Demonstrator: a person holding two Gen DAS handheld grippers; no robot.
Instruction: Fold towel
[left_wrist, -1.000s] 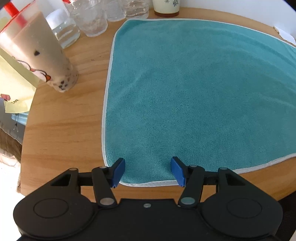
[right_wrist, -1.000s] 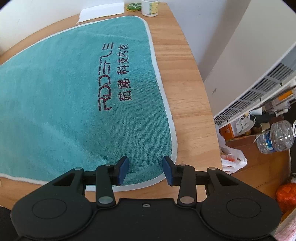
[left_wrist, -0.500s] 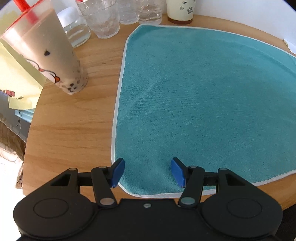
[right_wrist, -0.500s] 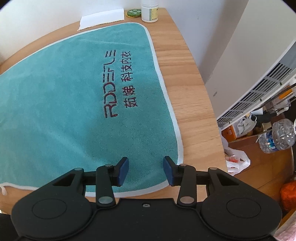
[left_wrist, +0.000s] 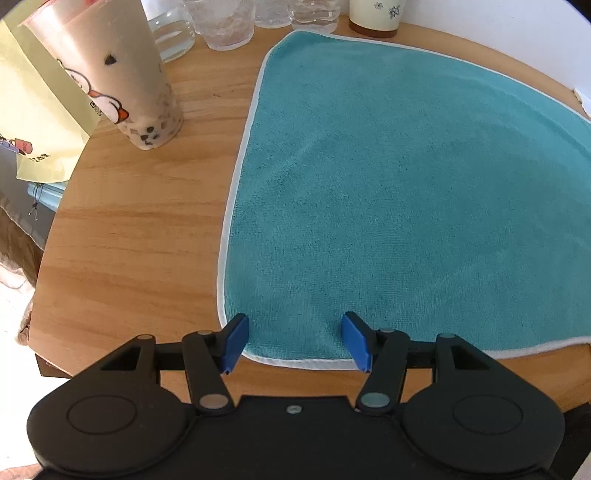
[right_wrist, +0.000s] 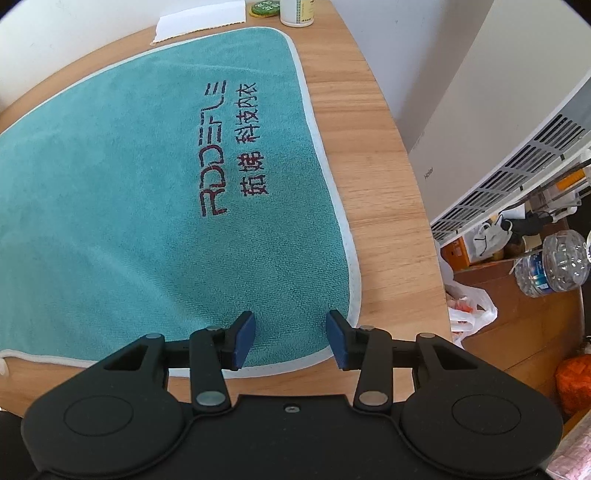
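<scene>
One towel, two open grippers

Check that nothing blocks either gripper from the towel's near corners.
Nothing visible does. The left gripper and right gripper are open over the towel's near corners. The milk tea cup stands off to the left.
</scene>
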